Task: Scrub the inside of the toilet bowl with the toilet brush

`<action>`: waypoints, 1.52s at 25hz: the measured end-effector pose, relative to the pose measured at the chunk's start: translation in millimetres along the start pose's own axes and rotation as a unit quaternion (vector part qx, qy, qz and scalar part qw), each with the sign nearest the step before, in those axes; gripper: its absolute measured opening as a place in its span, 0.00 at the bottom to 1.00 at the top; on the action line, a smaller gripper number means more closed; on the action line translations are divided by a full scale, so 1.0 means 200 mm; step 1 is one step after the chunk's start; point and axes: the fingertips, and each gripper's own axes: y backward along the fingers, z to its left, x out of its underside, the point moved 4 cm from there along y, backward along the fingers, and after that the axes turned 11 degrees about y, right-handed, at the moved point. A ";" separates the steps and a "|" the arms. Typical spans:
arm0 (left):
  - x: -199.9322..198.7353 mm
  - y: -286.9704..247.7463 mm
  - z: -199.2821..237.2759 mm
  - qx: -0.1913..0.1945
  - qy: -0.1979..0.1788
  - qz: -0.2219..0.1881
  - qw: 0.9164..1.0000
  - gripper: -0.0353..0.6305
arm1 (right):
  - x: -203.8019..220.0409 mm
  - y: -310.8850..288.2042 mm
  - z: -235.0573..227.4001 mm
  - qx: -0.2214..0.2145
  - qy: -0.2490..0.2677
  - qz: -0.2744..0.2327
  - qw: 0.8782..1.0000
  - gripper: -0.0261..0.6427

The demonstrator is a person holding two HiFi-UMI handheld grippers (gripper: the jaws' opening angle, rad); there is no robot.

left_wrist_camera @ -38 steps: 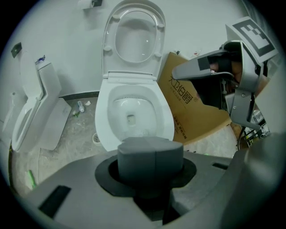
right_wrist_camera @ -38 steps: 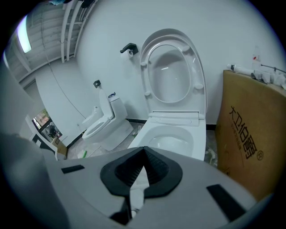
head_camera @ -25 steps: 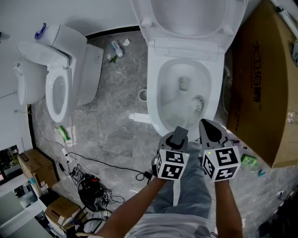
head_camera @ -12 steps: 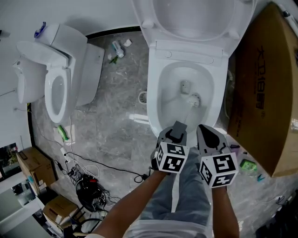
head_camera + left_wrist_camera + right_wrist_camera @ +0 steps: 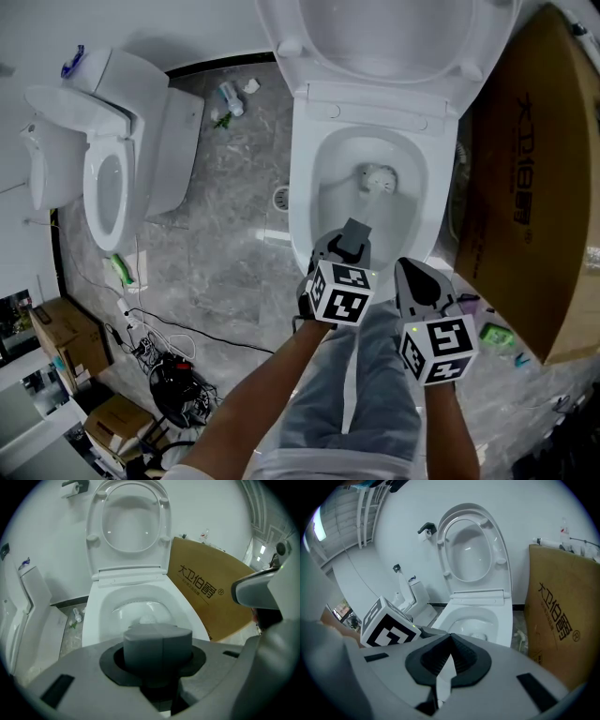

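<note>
Two claws hang just above the bowl's near rim. The left claw (image 5: 349, 246) is clenched on the brush handle (image 5: 158, 644). The right claw (image 5: 447, 665), just beside it, is closed on nothing. The brush head (image 5: 378, 177) lies low at the far side of the bowl (image 5: 305, 202). Recommended: press the bristles against the porcelain and sweep every wall. Only the head view shows the brush head clearly; in the left gripper view the handle largely blocks it.

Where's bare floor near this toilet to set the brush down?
Barest: the grey floor between the open toilet and the second toilet. Crowded: cables lower left, bottles by the wall, cardboard box tight on the right.
</note>
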 end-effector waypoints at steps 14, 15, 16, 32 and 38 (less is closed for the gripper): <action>0.05 0.09 0.24 -0.048 0.027 -0.004 0.998 0.29 | 0.02 -0.02 0.07 -0.014 0.005 0.007 1.000 0.04; 0.06 0.11 0.24 -0.048 0.029 -0.002 0.998 0.29 | 0.02 -0.02 0.09 -0.016 0.006 0.007 1.000 0.04; 0.08 0.12 0.24 -0.049 0.030 -0.001 0.998 0.29 | 0.01 -0.03 0.10 -0.018 0.007 0.007 1.000 0.04; 0.38 0.21 0.05 -0.023 0.040 0.044 0.998 0.29 | 0.02 -0.03 0.15 -0.028 0.006 0.004 1.000 0.04; 0.31 0.15 -0.03 -0.008 0.034 0.032 0.999 0.29 | 0.04 -0.01 0.08 -0.018 -0.002 0.005 1.000 0.04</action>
